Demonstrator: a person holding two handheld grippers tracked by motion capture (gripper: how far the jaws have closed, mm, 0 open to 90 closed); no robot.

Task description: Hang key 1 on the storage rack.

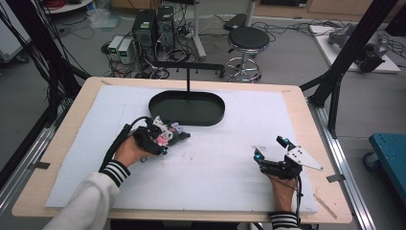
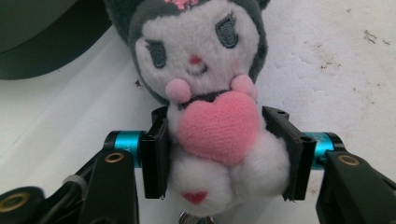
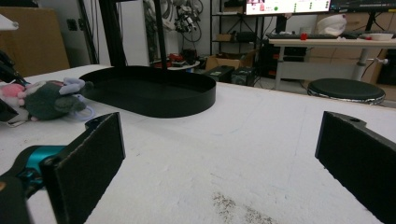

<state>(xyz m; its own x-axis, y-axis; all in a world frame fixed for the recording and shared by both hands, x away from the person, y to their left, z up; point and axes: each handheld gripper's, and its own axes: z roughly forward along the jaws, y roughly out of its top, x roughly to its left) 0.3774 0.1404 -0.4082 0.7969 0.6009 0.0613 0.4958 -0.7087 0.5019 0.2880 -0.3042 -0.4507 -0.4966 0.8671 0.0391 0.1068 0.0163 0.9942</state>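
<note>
Barely gripped: plush could slip on the lift

High view: the left gripper lies low on the white foam sheet, left of centre, with the plush toy at its tips, just near of the black oval tray. The right gripper rests at the near right, well apart from the toy. Risk: if the toy is headed for the tray, a low carry could catch the tray's rim and knock the toy loose.

Left gripper view: the jaws stand at about half width, and the pads press both sides of the toy's soft white belly, below its pink heart. The head hangs forward, outside the grip. Risk: the stuffing gives under the squeeze, so the hold looks shallow; I'd judge that a quick lift may let the body squirm out or the head tip it over. A small ring shows under the toy at the bottom edge and might snag.

Right gripper view: the right claw is wide with nothing between its jaws. Toy and tray sit far left. Little risk here unless this hand swings across.
</note>
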